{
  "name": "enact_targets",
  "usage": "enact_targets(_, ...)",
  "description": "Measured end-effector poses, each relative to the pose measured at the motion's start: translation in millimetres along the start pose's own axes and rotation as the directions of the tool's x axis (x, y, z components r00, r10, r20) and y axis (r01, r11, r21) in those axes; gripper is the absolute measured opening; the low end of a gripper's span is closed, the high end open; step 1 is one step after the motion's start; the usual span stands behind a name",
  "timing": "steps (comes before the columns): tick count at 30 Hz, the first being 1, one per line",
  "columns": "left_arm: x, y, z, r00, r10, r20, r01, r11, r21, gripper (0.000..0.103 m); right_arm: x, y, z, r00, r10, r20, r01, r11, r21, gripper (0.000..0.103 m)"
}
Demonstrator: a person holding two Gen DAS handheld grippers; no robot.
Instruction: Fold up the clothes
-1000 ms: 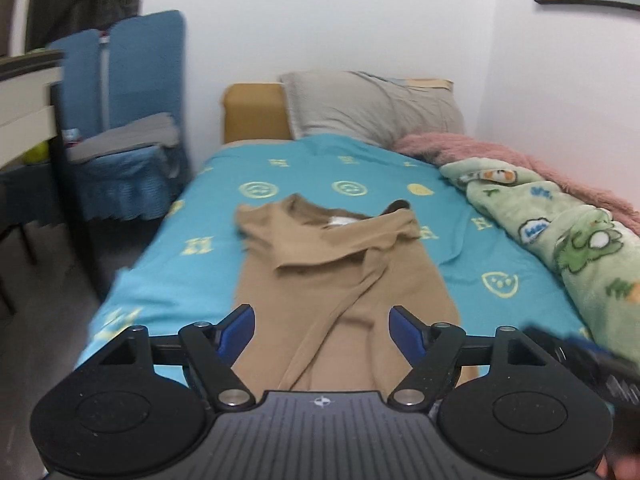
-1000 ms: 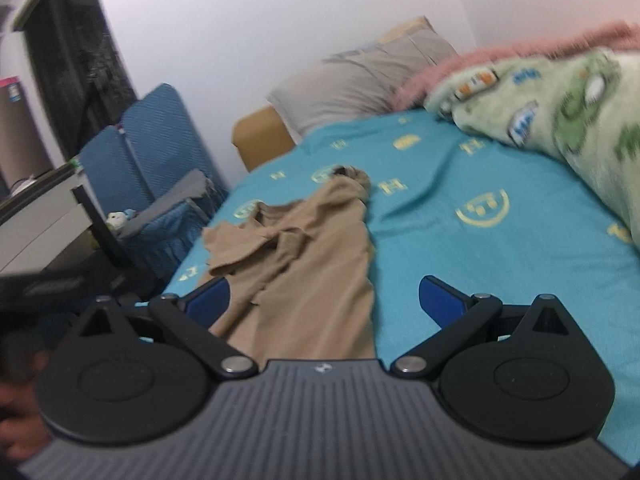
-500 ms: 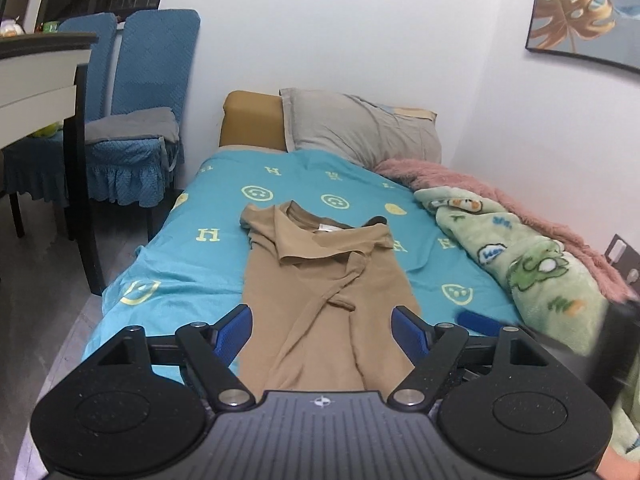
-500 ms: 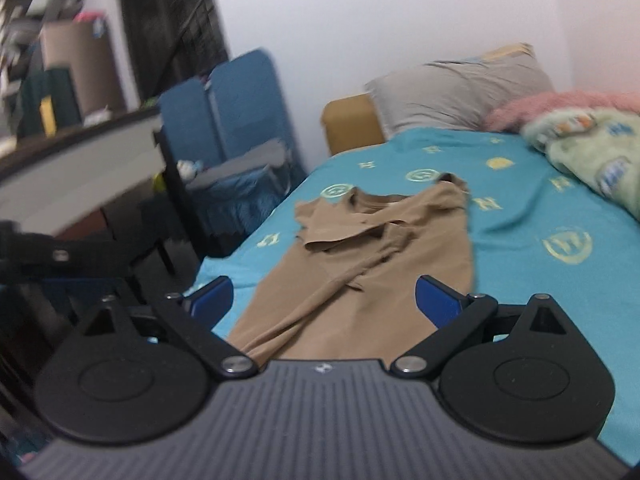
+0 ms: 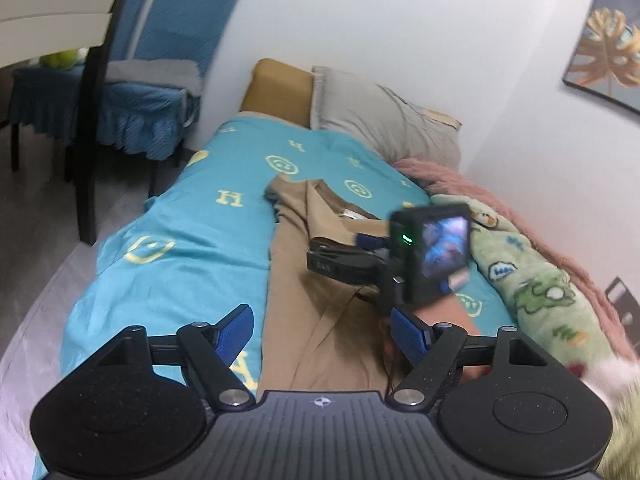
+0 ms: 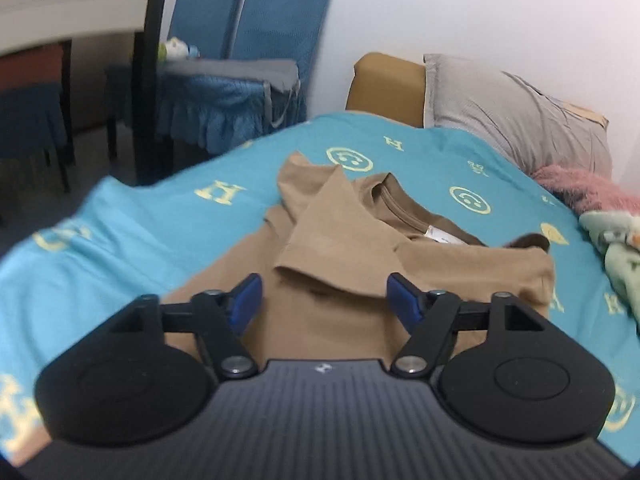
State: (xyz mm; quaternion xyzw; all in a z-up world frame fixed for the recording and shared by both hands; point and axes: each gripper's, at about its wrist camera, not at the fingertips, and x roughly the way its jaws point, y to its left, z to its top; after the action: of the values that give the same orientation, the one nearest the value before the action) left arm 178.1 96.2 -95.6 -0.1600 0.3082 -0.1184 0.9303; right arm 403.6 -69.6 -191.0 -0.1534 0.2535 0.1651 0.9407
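A tan T-shirt (image 5: pixel 320 308) lies lengthwise on the teal bedsheet (image 5: pixel 192 248), collar toward the pillows, both sleeves folded in over the chest. In the right wrist view the shirt (image 6: pixel 352 248) fills the middle, its white neck label showing. My left gripper (image 5: pixel 322 334) is open and empty above the shirt's lower half. My right gripper (image 6: pixel 324 300) is open and empty, hovering over the shirt's chest just short of the folded sleeve. The right gripper's body and camera (image 5: pixel 424 256) show in the left wrist view over the shirt's right side.
A grey pillow (image 5: pixel 384 120) and a tan headboard cushion (image 5: pixel 276 92) sit at the bed's head. A green cartoon blanket (image 5: pixel 532 280) and a pink fuzzy one (image 5: pixel 472 188) line the right edge by the wall. Blue-covered chairs (image 6: pixel 240 68) and a table stand left of the bed.
Both grippers have moved forward and down toward the shirt. The right gripper has swung in over the chest and now shows in the left wrist view. Both stay open.
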Motion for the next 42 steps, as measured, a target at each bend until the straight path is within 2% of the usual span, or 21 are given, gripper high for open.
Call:
enact_targets(1, 3, 1, -1, 1.000, -0.003, -0.010, 0.003, 1.000, 0.001, 0.077, 8, -3, 2, 1.000, -0.003, -0.010, 0.003, 1.000, -0.009, 0.040)
enact_targets(2, 7, 3, -3, 1.000, -0.008, -0.022, 0.007, 1.000, -0.014, 0.077, 13, -9, 4, 1.000, -0.008, -0.012, 0.008, 1.000, 0.004, 0.013)
enact_targets(3, 10, 5, -4, 0.999, -0.012, -0.032, 0.011, 1.000, -0.028, 0.077, 14, -17, 6, 1.000, -0.006, -0.001, 0.006, 0.999, 0.043, 0.010)
enact_targets(6, 14, 10, -5, 0.999, -0.013, -0.037, 0.010, 0.998, -0.069, 0.077, 10, -42, 14, 0.996, 0.023, 0.083, -0.039, 0.981, 0.189, 0.006)
enact_targets(10, 16, 16, 0, 1.000, 0.030, 0.001, -0.029, 0.993, -0.113, 0.076, 20, -71, 23, 0.992, -0.034, 0.121, -0.005, 0.949, 0.315, 0.006)
enact_targets(14, 19, 19, 0, 0.998, 0.061, -0.005, -0.061, 0.990, -0.124, 0.076, 38, -106, 24, 0.985, -0.158, 0.072, 0.113, 0.900, 0.420, 0.006)
enact_targets(16, 23, 20, 0, 0.998, 0.065, -0.017, -0.067, 0.990, -0.123, 0.076, 52, -122, 20, 0.979, -0.202, 0.008, 0.176, 0.871, 0.458, 0.006)
enact_targets(18, 26, 17, -2, 0.997, 0.079, -0.014, -0.080, 0.992, -0.095, 0.076, 66, -130, 15, 0.972, -0.228, -0.057, 0.229, 0.861, 0.454, 0.006)
enact_targets(20, 30, 13, -3, 0.995, 0.095, -0.014, -0.096, 0.993, -0.065, 0.076, 70, -133, 13, 0.968, -0.239, -0.083, 0.250, 0.855, 0.454, 0.007)
enact_targets(23, 32, 9, -3, 0.994, 0.112, -0.015, -0.113, 0.993, -0.036, 0.074, 60, -135, 12, 0.970, -0.230, -0.075, 0.237, 0.838, 0.492, 0.008)
enact_targets(25, 26, 2, -1, 0.990, 0.135, 0.027, -0.135, 0.991, 0.018, 0.074, 46, -132, 13, 0.970, -0.227, -0.090, 0.240, 0.823, 0.515, 0.010)
enact_targets(26, 22, -1, -1, 0.988, 0.145, 0.053, -0.147, 0.988, 0.037, 0.075, 36, -129, 14, 0.972, -0.217, -0.089, 0.231, 0.824, 0.517, 0.013)
enact_targets(28, 16, -6, -1, 0.988, 0.137, 0.075, -0.142, 0.988, 0.059, 0.075, 13, -124, 17, 0.982, -0.179, -0.064, 0.186, 0.844, 0.503, 0.051)
enact_targets(29, 14, -9, -2, 0.989, 0.132, 0.073, -0.137, 0.988, 0.069, 0.075, -2, -120, 17, 0.984, -0.172, -0.045, 0.171, 0.851, 0.496, 0.086)
enact_targets(30, 11, -11, -3, 0.989, 0.128, 0.073, -0.133, 0.988, 0.078, 0.075, -21, -114, 16, 0.984, -0.178, -0.018, 0.164, 0.855, 0.493, 0.097)
enact_targets(36, -11, -16, -2, 0.989, 0.119, 0.082, -0.128, 0.985, 0.113, 0.076, -149, -78, 3, 0.993, -0.106, 0.056, 0.068, 0.883, 0.465, 0.095)
enact_targets(42, -49, -21, 0, 0.982, 0.125, 0.144, -0.146, 0.978, 0.148, 0.078, -292, -39, -28, 0.988, -0.042, 0.152, -0.031, 0.895, 0.445, 0.095)
